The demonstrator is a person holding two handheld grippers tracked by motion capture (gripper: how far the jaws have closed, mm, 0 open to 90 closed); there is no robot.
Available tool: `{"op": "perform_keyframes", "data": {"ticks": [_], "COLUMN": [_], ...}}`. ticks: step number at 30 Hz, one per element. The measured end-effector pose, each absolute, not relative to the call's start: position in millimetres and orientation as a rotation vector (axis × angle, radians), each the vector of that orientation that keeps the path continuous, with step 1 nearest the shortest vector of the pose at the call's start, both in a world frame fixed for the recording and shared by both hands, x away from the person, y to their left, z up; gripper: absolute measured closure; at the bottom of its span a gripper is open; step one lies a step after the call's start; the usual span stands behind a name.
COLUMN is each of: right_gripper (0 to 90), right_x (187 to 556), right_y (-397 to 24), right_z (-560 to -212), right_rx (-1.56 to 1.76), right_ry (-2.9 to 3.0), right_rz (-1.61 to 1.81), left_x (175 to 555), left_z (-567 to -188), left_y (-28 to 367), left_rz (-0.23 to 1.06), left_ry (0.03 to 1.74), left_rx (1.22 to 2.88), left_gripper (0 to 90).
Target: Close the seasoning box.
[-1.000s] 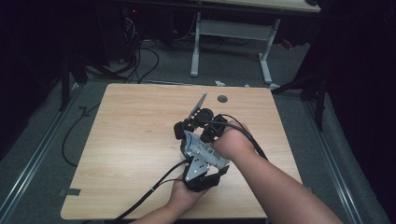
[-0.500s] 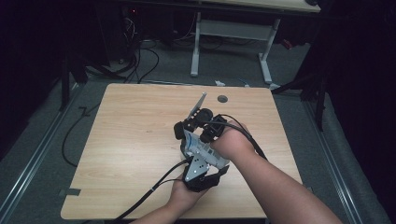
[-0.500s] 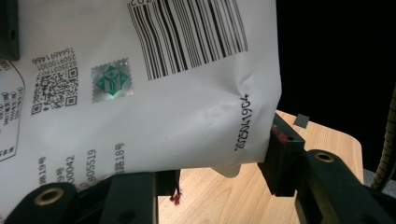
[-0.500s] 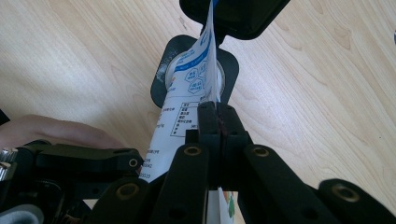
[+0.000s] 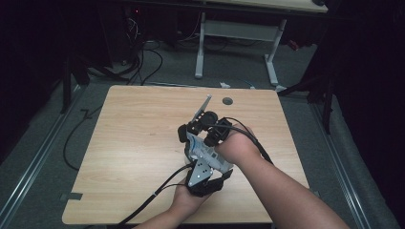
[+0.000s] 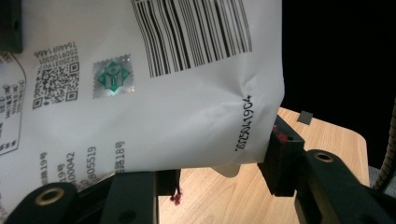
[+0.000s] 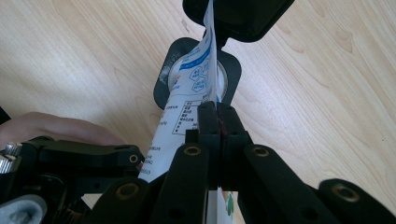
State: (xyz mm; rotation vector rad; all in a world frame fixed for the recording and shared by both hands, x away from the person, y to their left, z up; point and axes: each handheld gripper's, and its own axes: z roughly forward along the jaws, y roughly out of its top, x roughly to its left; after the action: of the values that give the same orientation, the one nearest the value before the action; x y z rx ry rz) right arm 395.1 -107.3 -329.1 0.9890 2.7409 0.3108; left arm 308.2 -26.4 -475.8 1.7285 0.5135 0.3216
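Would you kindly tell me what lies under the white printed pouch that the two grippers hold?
Under the white printed pouch is the bare wooden table; its far corner bears a small grey tab. The pouch itself covers the tabletop farther left.

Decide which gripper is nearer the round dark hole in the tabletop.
Right. The right gripper, clamped on the white pouch, sits just down and left of the hole. The left gripper grips the pouch lower down, closer to the person.

White printed pouch (image 6: 154, 93) (barcode, QR code, blue labels), seemingly upright on edge above the wooden table (image 5: 133, 143)
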Motion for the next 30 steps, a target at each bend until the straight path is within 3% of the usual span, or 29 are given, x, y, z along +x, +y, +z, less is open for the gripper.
{"op": "perform_keyframes", "data": {"ticks": [30], "right_gripper": [90.0], "right_x": [380], "right_y": [-120], "right_z": [-342], "right_rx": [1.04], "right_ry": [2.768], "right_rz": [0.367], "left_x": [298], "left_z": [-503], "left_y": [-16], "left_rz": [0.292], "left_ry": [0.528], "left_rx": [1.784], "left_gripper": [56.6]}}
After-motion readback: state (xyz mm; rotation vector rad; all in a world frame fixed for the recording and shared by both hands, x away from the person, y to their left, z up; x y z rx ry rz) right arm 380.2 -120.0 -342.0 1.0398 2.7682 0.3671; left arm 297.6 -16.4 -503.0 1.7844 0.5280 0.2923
